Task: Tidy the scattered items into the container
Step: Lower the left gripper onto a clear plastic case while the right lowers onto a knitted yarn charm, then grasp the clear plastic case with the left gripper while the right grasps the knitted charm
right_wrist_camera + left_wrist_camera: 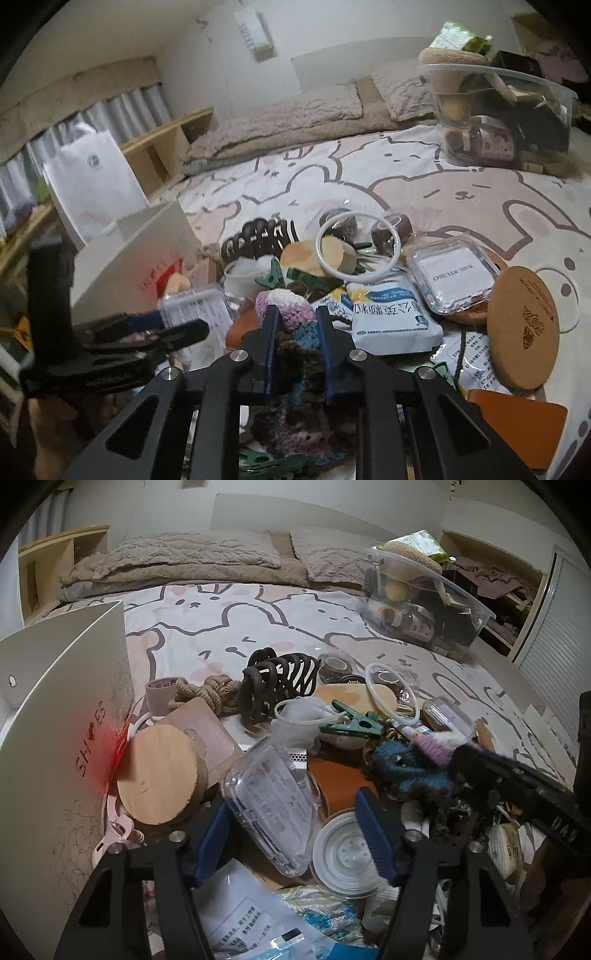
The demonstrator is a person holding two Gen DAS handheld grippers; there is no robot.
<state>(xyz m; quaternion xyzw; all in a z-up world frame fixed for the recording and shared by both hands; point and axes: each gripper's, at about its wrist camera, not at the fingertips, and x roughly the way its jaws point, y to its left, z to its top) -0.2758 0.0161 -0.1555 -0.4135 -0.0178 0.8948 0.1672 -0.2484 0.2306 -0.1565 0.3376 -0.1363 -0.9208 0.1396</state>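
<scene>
- right gripper [297, 347]: blue-padded black jaws closed tight on a crocheted yarn piece [291, 332], soft nubby knit, pink/white top, blue then brown lower down; long axis runs along the fingers, pink end pointing away from the camera toward the pile
- left gripper [295, 834]: jaws partly apart, straddling a clear hard plastic case [271, 805]; cannot tell if the pads press on it. Case is a rounded rectangle, glossy, printed text inside, long axis slanting up-left away from the camera
- white ribbed round lid [345, 856] just beside the case, near the left gripper's right pad
- round wooden disc [159, 773], smooth and flat, left of the case, against a white cardboard box [59, 701]
- dark brown claw hair clip [277, 686], curved teeth, in mid pile beside a knotted tan rope [210, 694]
- cork coaster [522, 326], round, grainy, printed logo, tilted at right of pile
- clear plastic container [498, 114], rectangular tub, already part filled, on the bunny-print bedsheet [461, 192], well apart from the pile, far right
</scene>
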